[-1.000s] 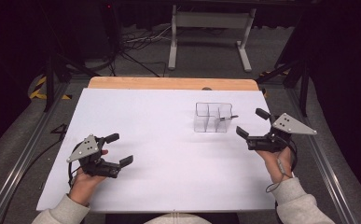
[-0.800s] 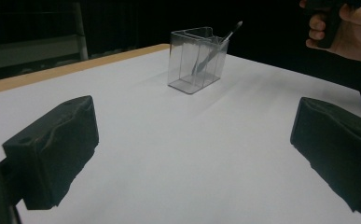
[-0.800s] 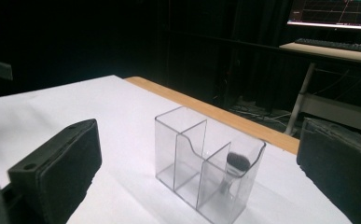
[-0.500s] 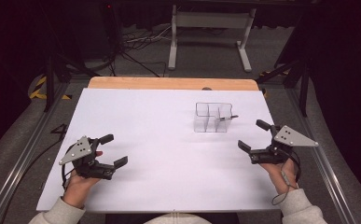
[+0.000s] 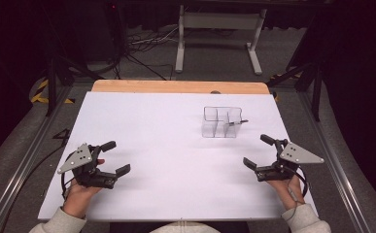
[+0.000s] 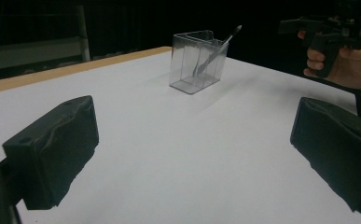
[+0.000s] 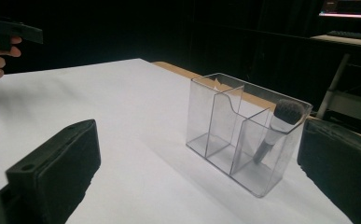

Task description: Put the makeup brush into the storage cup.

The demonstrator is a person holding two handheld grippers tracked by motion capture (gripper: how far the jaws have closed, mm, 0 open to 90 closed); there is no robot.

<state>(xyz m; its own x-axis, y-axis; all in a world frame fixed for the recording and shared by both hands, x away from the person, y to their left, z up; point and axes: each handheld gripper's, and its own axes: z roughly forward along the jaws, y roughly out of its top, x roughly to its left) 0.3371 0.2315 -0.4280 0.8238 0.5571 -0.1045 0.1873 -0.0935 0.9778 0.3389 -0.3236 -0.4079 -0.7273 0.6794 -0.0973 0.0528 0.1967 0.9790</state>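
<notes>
- One clear organiser point(image 5: 219, 122) stood on the white table point(image 5: 176, 145), toward the far right; it had three compartments.
- One brush point(image 7: 276, 128) leaned in the end compartment, bristles up, its tip poking over the rim.
- Two grippers were in play, each held in one hand, both low over the near edge and well apart from each other.
- The left gripper point(image 5: 113, 158) had its jaws spread wide, grasping nothing.
- The right gripper point(image 5: 257, 152) also had its jaws spread, empty, near the organiser but not touching it.
- In the right gripper view, the organiser sat between the two jaws, farther off.
</notes>
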